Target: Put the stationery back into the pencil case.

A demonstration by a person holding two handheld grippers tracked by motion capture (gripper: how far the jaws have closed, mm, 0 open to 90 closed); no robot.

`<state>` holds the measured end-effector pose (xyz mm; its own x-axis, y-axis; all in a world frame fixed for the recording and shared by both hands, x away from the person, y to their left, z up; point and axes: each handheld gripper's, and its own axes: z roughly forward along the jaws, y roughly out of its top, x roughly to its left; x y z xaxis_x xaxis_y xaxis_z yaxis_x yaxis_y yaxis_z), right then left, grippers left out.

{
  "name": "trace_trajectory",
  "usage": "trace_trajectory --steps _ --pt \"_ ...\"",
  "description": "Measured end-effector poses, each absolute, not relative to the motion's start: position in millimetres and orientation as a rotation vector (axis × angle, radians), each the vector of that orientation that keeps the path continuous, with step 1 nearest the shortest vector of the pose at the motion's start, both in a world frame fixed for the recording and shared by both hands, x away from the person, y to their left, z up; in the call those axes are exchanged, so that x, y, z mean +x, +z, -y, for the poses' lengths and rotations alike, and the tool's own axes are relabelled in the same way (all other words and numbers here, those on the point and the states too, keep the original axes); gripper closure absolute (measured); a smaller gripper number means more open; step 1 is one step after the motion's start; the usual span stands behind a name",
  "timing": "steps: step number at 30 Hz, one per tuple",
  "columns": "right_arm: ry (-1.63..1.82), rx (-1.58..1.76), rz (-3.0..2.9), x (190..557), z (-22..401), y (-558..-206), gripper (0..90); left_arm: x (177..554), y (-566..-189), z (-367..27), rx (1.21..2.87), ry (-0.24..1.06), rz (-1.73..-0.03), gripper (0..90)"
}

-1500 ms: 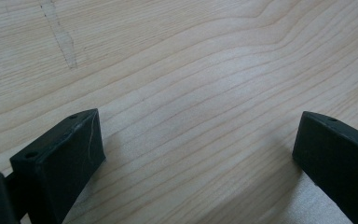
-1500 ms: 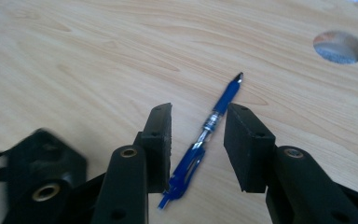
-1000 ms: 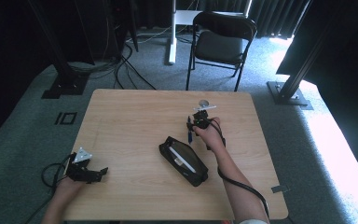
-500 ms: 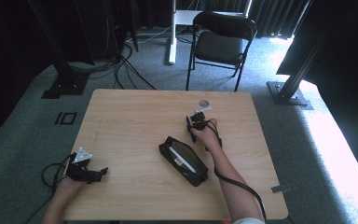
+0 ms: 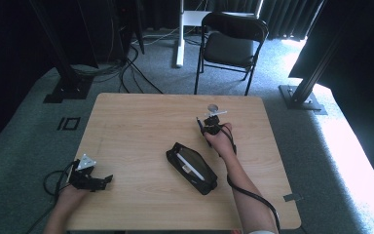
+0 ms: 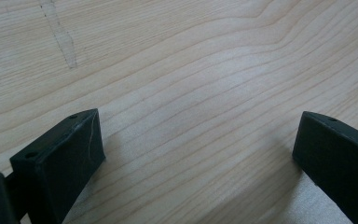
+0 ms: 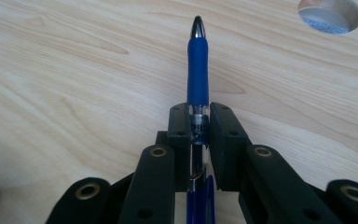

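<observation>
- Dark curtains, a folding chair [image 5: 233, 41] and grey carpet surround a pale wooden tabletop [image 5: 141, 122].
- Toward the far right corner, the right gripper [image 5: 205, 126] pinches a blue pen [image 7: 198, 70]; its jaws have just been closing, and now they press on the clear barrel just behind the rubber grip, tip pointing away from the hand.
- A round cable hole [image 7: 330, 14] lies just beyond the pen, nearer the far edge.
- An open black pencil case [image 5: 192, 167] lies mid-table, toward the near edge from the pen, apart from it.
- The left gripper [image 5: 97, 181] rests by the near left corner, jaws spread over bare wood, nothing between them.
- Judging by this, the step is lifting the pen for the case. Keep the pinch firm, since a smooth barrel may swivel; raise it level before carrying, and line it up with the case's long opening.
</observation>
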<state>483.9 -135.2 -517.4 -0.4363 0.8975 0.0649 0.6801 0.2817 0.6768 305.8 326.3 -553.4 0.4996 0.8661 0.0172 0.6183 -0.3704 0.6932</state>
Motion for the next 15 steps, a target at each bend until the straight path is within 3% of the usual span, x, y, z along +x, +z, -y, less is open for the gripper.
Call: trace_trajectory --steps 15 --pt "1.089 1.378 -2.183 444 159 -474 79.3 306 -553 -326 2.116 0.510 -1.213 2.1"
